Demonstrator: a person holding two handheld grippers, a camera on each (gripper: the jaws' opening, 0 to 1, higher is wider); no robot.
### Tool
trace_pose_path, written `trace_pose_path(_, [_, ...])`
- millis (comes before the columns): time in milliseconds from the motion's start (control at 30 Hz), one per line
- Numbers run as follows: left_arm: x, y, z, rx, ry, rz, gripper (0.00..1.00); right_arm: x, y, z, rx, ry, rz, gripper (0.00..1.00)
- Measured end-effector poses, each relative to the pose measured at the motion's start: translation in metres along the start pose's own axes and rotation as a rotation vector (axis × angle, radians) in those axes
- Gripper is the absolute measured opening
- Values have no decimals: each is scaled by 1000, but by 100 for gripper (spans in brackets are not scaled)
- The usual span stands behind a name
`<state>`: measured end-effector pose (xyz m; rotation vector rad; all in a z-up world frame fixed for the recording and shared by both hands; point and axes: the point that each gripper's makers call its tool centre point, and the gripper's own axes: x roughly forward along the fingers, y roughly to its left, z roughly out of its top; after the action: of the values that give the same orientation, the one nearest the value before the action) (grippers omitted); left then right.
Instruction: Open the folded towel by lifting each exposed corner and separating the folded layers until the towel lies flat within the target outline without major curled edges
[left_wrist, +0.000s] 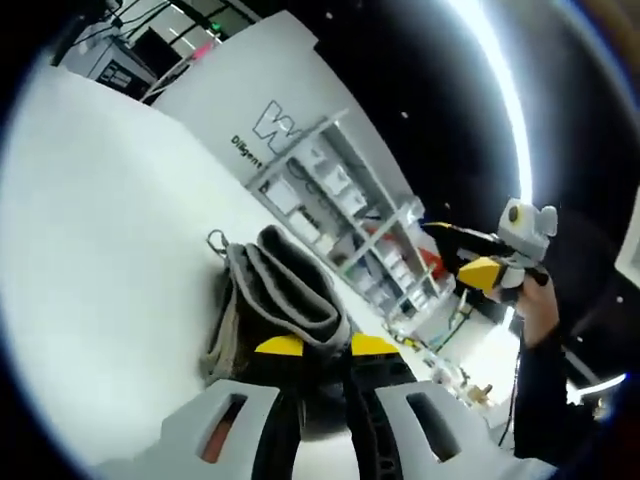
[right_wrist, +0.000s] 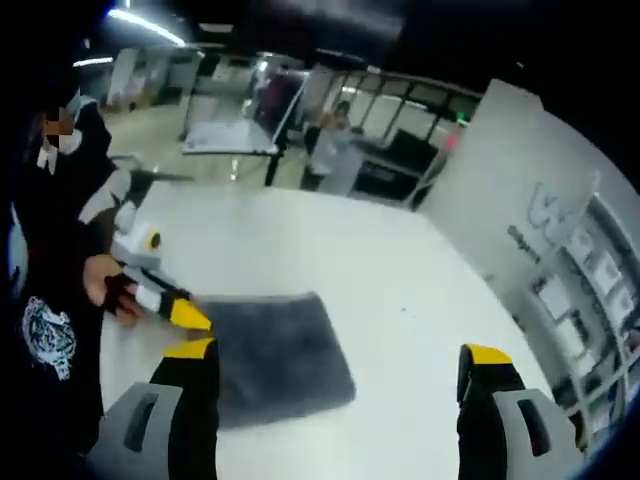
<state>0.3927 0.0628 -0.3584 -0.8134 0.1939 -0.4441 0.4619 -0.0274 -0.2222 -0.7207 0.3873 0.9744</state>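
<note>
A grey towel (left_wrist: 285, 290) lies folded on the white table (left_wrist: 110, 250), its stacked layers facing the left gripper view. My left gripper (left_wrist: 327, 345) sits at the towel's near edge, jaws nearly together with the cloth between their yellow tips. In the right gripper view the towel (right_wrist: 275, 350) is a flat dark rectangle. The left gripper (right_wrist: 188, 315), held by a hand, touches its left corner there. My right gripper (right_wrist: 338, 352) hovers above the table with its jaws wide apart and nothing between them. The right gripper (left_wrist: 485, 260) also appears raised in the air at the right.
A white panel with lettering (left_wrist: 265, 125) and a shelf rack (left_wrist: 350, 215) stand along the table's far side. A person in dark clothes (right_wrist: 50, 300) stands at the table's left edge. Behind are another table (right_wrist: 230, 140) and more people (right_wrist: 335, 150).
</note>
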Motion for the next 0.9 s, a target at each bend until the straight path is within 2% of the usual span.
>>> trace_pose_path(167, [0, 2, 3, -27, -37, 34, 11, -3, -21, 24, -29, 71, 11, 99])
trace_pose_path(267, [0, 1, 3, -33, -46, 29, 11, -4, -26, 34, -57, 115, 29, 99])
trace_pose_path(300, [0, 1, 3, -36, -49, 24, 11, 3, -13, 24, -70, 128, 27, 99])
trace_pose_path(400, [0, 2, 4, -45, -66, 3, 11, 2, -11, 26, -91, 157, 12, 99])
trace_pose_path(467, [-1, -1, 12, -44, -116, -27, 9, 2, -10, 29, -97, 169, 6, 99])
trace_pose_path(600, [-1, -2, 10, -36, -115, -34, 9, 2, -9, 36, -99, 189, 4, 99])
trace_pose_path(667, [0, -3, 10, -23, -122, -38, 9, 0, -9, 37, -109, 224, 4, 99])
trace_pose_path(767, [-1, -4, 11, -16, -129, -49, 9, -5, -11, 46, -136, 261, -12, 99])
trace_pose_path(900, [-1, -6, 14, 3, -148, -66, 9, -6, -10, 63, -149, 262, -14, 99])
